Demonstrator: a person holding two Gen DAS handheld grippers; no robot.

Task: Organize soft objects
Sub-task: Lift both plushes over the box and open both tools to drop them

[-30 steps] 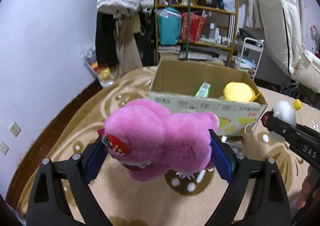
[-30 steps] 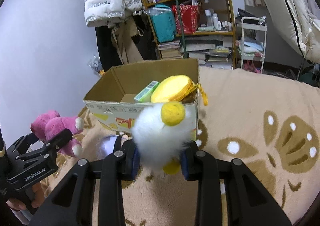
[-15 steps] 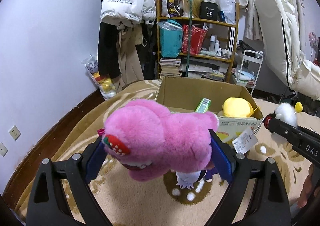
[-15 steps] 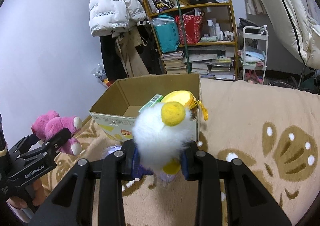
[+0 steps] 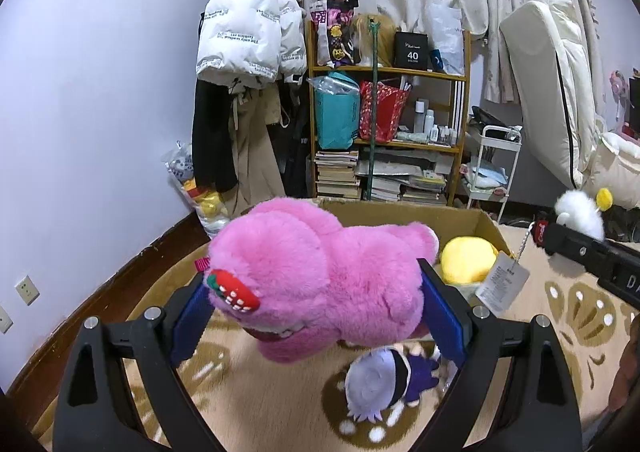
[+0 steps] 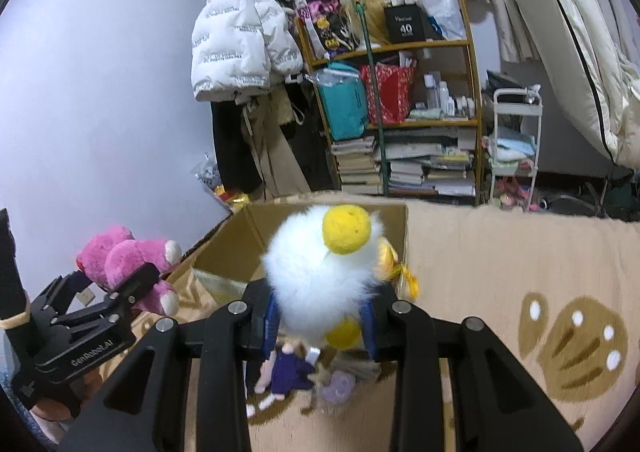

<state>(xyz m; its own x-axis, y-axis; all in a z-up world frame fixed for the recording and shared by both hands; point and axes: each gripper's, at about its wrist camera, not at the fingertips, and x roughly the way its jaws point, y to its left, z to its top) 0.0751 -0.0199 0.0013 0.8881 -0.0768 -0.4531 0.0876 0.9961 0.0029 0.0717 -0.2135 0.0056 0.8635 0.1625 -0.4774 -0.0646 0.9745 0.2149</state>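
**Inspector:** Starting with the soft objects: the pink plush bear (image 5: 320, 276) sits clamped between the blue pads of the left gripper (image 5: 320, 308), jaws spread wide around its body, held above the carpet (image 5: 256, 404) just short of the near wall of the cardboard box (image 5: 486, 226).

**Clerk:** And the other hand?

**Inspector:** The right gripper (image 6: 320, 326) has its jaws drawn fairly narrow and pinched on the white fluffy toy (image 6: 320, 272) with the yellow pompom, also raised, in front of the same box.

**Clerk:** Progress?

**Inspector:** Partial, in my judgement. A yellow plush (image 5: 468, 258) already lies inside the box at its right end. The two held toys are not yet deposited, and a purple-haired doll (image 5: 384, 380) remains on the carpet, near, below the grippers.

**Clerk:** Any legible markings?

**Inspector:** "GenRobot.AI" on the left gripper's body in the right wrist view. A black box (image 5: 411, 51) on the far shelf (image 5: 386, 70) reads "40". The white puffer jacket (image 5: 248, 24) carries repeated print, too small to read with confidence. A hang tag (image 5: 502, 286) dangles at right; its text is illegible.
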